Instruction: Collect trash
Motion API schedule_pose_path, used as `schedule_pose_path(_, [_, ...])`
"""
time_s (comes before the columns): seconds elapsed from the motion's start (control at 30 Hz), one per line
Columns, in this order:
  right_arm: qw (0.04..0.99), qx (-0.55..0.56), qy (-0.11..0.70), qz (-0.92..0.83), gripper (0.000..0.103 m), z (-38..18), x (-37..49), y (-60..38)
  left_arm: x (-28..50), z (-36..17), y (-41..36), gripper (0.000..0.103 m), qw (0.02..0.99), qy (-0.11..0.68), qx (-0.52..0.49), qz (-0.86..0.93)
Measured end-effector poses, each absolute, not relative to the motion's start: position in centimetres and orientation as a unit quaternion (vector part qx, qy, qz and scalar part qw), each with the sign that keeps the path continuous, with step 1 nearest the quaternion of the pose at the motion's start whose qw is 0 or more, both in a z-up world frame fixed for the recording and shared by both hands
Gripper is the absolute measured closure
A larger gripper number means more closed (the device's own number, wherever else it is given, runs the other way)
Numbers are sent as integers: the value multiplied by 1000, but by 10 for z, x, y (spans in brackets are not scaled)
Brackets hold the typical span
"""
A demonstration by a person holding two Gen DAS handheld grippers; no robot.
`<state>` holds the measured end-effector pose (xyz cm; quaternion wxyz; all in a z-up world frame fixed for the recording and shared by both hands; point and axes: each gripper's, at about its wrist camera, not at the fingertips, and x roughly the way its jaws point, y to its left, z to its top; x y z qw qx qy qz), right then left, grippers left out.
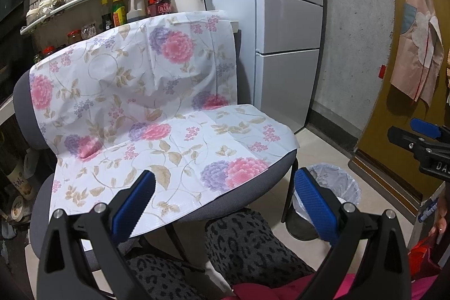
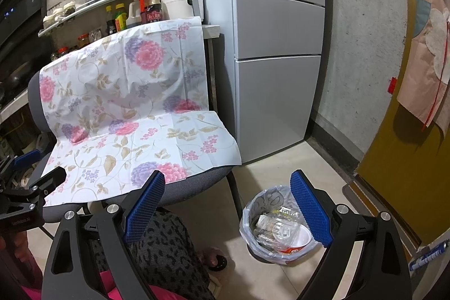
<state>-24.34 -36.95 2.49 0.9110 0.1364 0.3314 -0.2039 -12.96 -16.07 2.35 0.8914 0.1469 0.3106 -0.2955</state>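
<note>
A small trash bin (image 2: 254, 218) lined with a clear bag stands on the floor right of the chair. It holds a clear plastic container (image 2: 278, 227), a red and white paper cup (image 2: 298, 242) and other scraps. The bin also shows in the left wrist view (image 1: 341, 182), partly behind a blue pad. My right gripper (image 2: 227, 187) is open and empty, above the bin and the chair's front edge. My left gripper (image 1: 225, 182) is open and empty over the front of the chair seat. The floral cloth (image 1: 135, 92) on the chair carries no trash that I can see.
A grey chair (image 2: 191, 187) covered by the floral cloth stands in front of me. A grey fridge (image 2: 278, 47) is behind it, a shelf of bottles and jars (image 2: 112, 2) at the back left, a yellow door (image 2: 407, 159) at the right. My legs are below.
</note>
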Motion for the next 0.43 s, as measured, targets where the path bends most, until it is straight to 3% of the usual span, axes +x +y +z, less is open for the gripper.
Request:
schedule_pose_path(0.17, [908, 140, 335, -210, 13, 21, -240, -367, -129, 24, -160, 7, 895, 299, 138, -302])
schedule_pose_path(0.43, [902, 153, 353, -197, 12, 3, -209, -361, -84, 0, -143, 7, 892, 349, 117, -262])
